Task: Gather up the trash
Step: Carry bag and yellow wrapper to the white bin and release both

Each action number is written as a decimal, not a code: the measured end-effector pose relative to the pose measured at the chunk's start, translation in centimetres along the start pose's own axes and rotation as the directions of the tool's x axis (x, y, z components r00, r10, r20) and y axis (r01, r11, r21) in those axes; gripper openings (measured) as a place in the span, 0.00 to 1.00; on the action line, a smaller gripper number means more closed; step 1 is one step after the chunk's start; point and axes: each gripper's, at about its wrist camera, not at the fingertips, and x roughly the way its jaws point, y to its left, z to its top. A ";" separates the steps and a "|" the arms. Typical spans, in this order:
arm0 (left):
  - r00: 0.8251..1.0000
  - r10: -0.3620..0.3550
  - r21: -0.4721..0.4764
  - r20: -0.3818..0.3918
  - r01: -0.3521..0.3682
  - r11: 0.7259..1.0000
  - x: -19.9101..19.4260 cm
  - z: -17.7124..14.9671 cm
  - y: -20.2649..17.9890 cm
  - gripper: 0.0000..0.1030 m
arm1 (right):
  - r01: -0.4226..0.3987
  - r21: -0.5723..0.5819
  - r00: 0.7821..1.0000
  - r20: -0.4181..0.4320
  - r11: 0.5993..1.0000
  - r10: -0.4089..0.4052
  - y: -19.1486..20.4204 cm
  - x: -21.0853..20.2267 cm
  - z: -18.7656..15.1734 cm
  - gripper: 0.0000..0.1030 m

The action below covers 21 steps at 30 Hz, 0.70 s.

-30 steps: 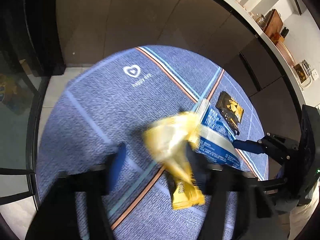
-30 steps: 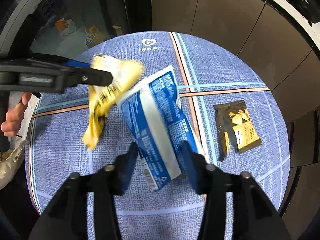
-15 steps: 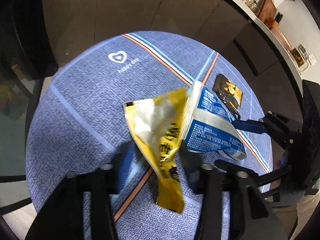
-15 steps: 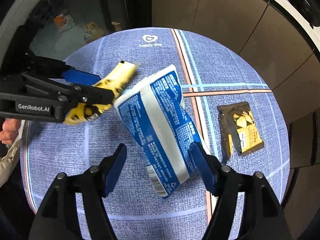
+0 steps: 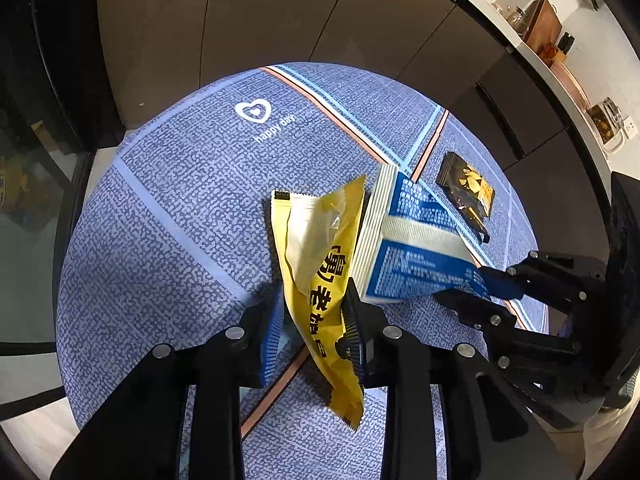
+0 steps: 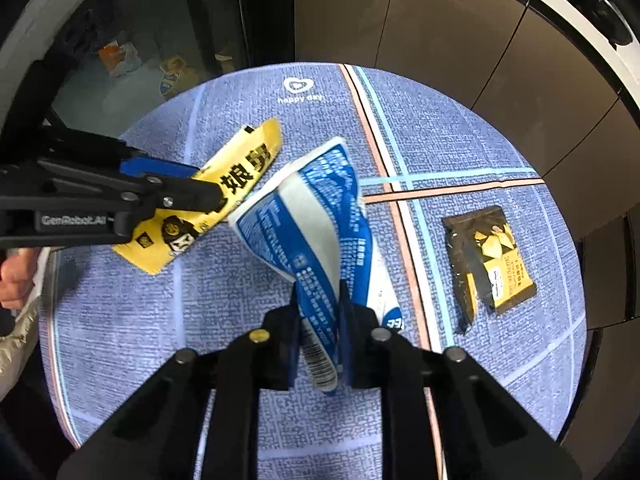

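The left hand-held gripper point(image 5: 312, 320) is closing on the yellow wrapper point(image 5: 320, 264), the right hand-held gripper point(image 6: 318, 328) on the blue bag point(image 6: 316, 216), both just above the surface point(image 6: 120, 320). These look light, crinkly, slippery; gripping mid-body suits. A dark packet point(image 6: 488, 260) lies apart.

A round table covered in a blue woven cloth point(image 5: 168, 216) crossed by pale blue and orange stripes, with a white heart and the words "happy day" printed on it point(image 6: 298, 90), fills the view under the tool. Beyond its far edge stand flat brown cabinet fronts point(image 5: 260, 16) split by thin dark seams. Up to the right a curved white shelf point(image 5: 576, 92) carries glass jars and a wooden box. To the left, dark-framed glass point(image 6: 132, 52) shows dim clutter behind it.
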 end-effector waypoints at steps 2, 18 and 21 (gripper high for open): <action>1.000 0.006 0.013 0.004 -0.006 1.000 -0.2 0.0 -0.1 0.20 | -0.002 0.005 1.000 0.009 1.000 0.002 0.1 -0.3 -0.2 0.13; 0.988 -0.068 0.090 0.142 0.055 0.994 -7.3 -0.7 -3.8 0.07 | 0.016 0.181 0.971 0.232 0.983 -0.059 -2.0 -11.7 -5.2 0.12; 0.984 -0.123 0.135 0.125 0.106 0.985 -7.3 -1.6 -7.5 0.07 | 0.035 0.242 0.967 0.235 0.970 -0.094 -3.0 -13.9 -8.8 0.12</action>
